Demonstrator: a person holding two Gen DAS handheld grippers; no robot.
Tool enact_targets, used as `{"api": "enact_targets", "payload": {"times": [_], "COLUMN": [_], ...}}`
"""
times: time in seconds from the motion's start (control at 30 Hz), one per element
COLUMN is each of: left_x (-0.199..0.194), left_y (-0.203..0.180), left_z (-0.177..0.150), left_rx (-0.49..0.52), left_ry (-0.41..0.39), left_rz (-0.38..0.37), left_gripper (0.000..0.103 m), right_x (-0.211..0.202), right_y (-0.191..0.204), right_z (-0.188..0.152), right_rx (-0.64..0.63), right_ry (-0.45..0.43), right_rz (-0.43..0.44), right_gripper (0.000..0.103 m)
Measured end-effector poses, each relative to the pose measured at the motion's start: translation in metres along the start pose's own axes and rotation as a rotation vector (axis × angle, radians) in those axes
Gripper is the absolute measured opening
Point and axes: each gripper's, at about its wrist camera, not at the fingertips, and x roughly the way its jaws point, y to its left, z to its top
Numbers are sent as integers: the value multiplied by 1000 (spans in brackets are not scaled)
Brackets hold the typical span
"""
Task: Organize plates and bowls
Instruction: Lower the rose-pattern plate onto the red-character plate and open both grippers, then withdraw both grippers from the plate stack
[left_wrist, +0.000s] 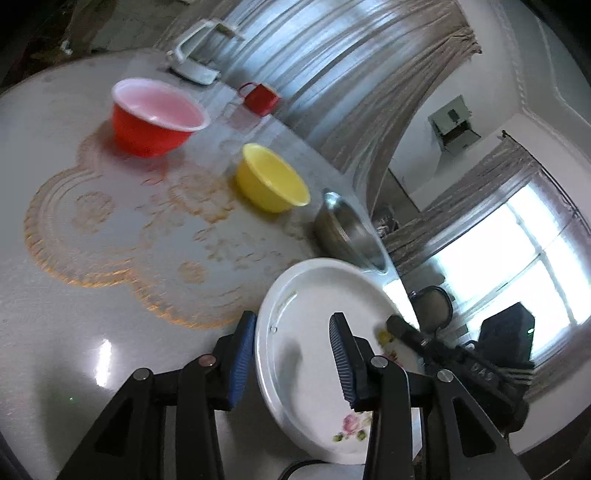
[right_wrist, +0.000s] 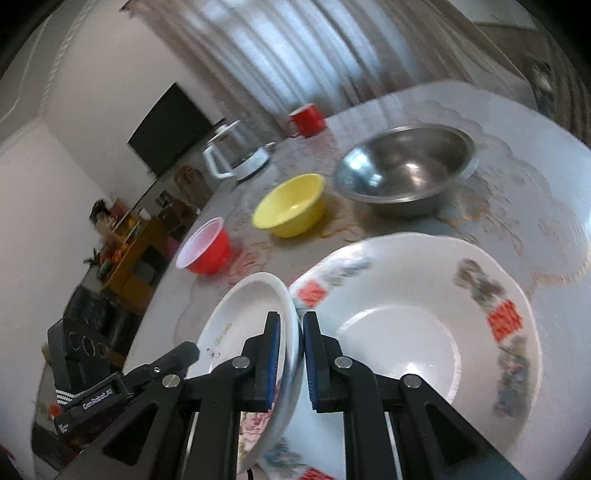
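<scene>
A small white plate (left_wrist: 306, 325) with a pink rose is held tilted between both grippers. My left gripper (left_wrist: 291, 354) straddles its near rim, one blue pad outside the rim and the other over the inside, shut on it. My right gripper (right_wrist: 295, 354) is shut on the opposite rim of the same plate (right_wrist: 240, 317). One of the right gripper's fingers (left_wrist: 406, 332) shows at the plate's far edge in the left wrist view. A large white plate (right_wrist: 399, 288) with red and floral marks lies flat on the table just right of the right gripper.
On the round table (left_wrist: 74, 350) stand a steel bowl (right_wrist: 406, 170), a yellow bowl (right_wrist: 291, 206) and a red bowl (right_wrist: 207, 247) with a white inside. Farther back are a red mug (right_wrist: 306, 118) and a white jug (right_wrist: 232, 155). Curtains hang behind.
</scene>
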Motion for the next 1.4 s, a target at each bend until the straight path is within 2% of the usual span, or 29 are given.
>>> {"api": "enact_targets", "payload": {"times": [0.13,0.23,0.3,0.53,0.83,0.97,1.03,1.2,1.4], "left_x": [12,23,30,59,71,71,68,48,29], "left_y": [-24,-40,-48,-50,-76,-80,-79,-75,-64], "left_z": [7,10,9,-4,-24,-26,-27,-25,-26], "left_rx": [49,98,122,92,261,286,287,271,254], "left_ry": [-1,-1,1,54,57,55,55,-16,-60], "left_rz": [-4,20,35,9,115,138,139,146,181], "left_gripper": [43,44,48,48,53,54,56,73,75], "right_x": [-4,-2,-2,-15,-17,-18,-18,-24,-37], "right_y": [-23,-43,-55,-62,-61,-59,-58,-68,-77], "right_z": [0,-2,-5,5,4,3,3,6,7], "right_rx": [68,132,168,140,31,6,-4,72,137], "right_ry": [4,24,25,-11,-1,5,6,-25,-50], "right_rz": [-2,6,26,-50,-242,-254,-255,-172,-125], "right_gripper": [12,13,12,13,17,22,25,35,38]}}
